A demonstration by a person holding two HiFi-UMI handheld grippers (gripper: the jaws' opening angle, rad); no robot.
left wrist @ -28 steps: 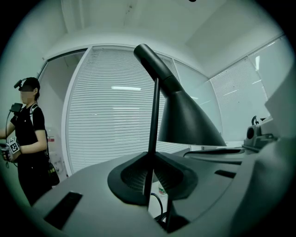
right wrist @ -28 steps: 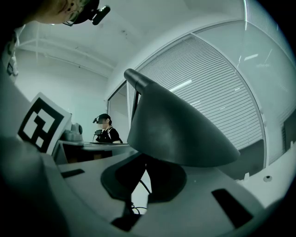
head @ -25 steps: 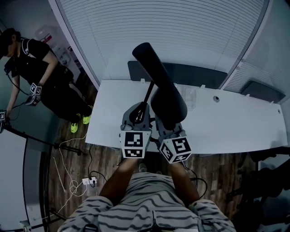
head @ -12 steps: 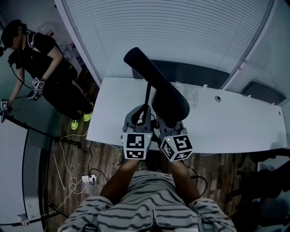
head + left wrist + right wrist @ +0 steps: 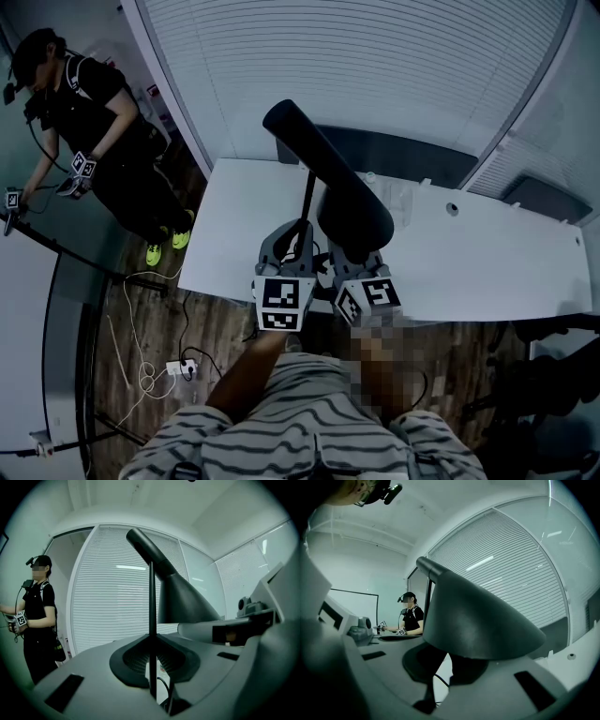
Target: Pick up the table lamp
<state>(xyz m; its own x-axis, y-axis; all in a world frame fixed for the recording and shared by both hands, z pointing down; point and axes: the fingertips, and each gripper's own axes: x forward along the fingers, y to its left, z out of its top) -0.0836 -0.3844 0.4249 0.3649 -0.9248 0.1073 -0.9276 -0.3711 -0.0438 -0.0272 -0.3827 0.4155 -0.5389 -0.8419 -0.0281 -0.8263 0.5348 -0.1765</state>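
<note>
Left gripper (image 5: pixel 151 660) nearly closed, pinching table lamp (image 5: pixel 330 192) by thin stem (image 5: pixel 151 602). My right gripper (image 5: pixel 452 667) clamps it under the shade (image 5: pixel 480 618).

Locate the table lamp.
In the head view's centre, the table lamp is gripped by the left hand-held gripper and right hand-held gripper over the near edge of the white table.

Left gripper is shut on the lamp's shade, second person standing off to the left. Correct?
One thing is off: the left gripper is shut on the lamp's thin stem, not on the shade. The left gripper view shows the stem running down between its pads, with the shade off to the side. The second person does stand off to the left.
</note>
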